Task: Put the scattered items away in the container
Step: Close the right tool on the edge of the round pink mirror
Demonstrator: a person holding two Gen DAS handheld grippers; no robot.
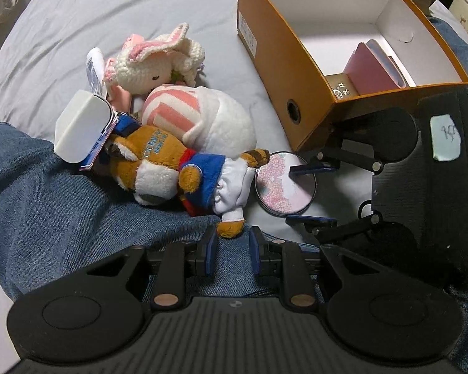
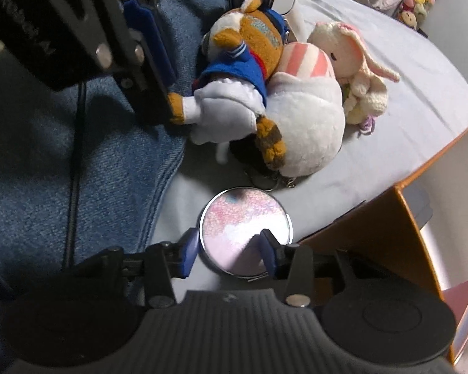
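An orange box (image 1: 309, 93) with a white inside stands at the upper right and holds a pink booklet (image 1: 371, 71). A brown fox plush in a blue sailor top (image 1: 177, 171) lies on a white plush with a pink striped cap (image 1: 215, 121), beside a crocheted bunny (image 1: 153, 62). My left gripper (image 1: 232, 249) is open, its fingers either side of the fox's foot (image 1: 231, 227). A round floral compact (image 2: 245, 233) lies on the sheet. My right gripper (image 2: 227, 249) is open, one finger each side of the compact, above it.
A white case (image 1: 81, 124) with blue cards under it lies at the left of the pile. Blue denim legs (image 1: 62, 212) lie along the near side. The grey bedsheet (image 1: 78, 9) stretches beyond. The box corner (image 2: 399, 237) stands close to the right gripper.
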